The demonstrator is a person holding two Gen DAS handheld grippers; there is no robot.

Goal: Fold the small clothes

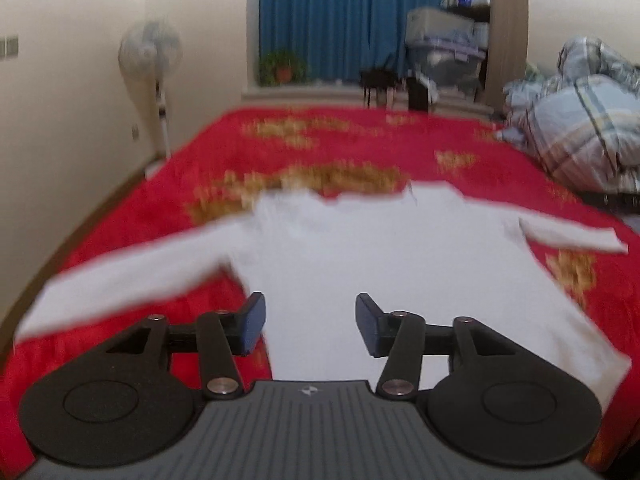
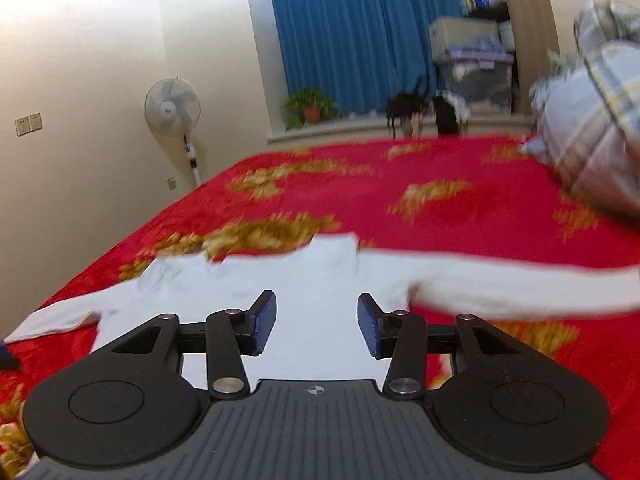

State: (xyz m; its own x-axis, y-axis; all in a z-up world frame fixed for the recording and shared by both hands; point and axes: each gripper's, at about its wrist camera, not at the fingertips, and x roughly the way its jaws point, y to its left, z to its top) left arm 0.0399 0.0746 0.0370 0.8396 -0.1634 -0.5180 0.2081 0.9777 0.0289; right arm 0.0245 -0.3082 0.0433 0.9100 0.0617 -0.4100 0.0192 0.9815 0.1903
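A small white long-sleeved top (image 1: 360,248) lies flat on the red bedspread (image 1: 352,140), sleeves spread out to both sides and neck at the far end. My left gripper (image 1: 310,322) hovers over the near part of its body, open, with nothing between the blue pads. In the right wrist view the same top (image 2: 304,280) lies below my right gripper (image 2: 316,326), which is also open and holds nothing. Its right sleeve (image 2: 520,288) stretches off to the right. Both views are blurred.
A rolled plaid quilt (image 1: 580,120) is piled at the bed's far right. Beyond the bed are a standing fan (image 2: 173,109) at the left wall, a potted plant (image 2: 310,110) on the sill, blue curtains (image 1: 332,20) and storage boxes (image 2: 472,72).
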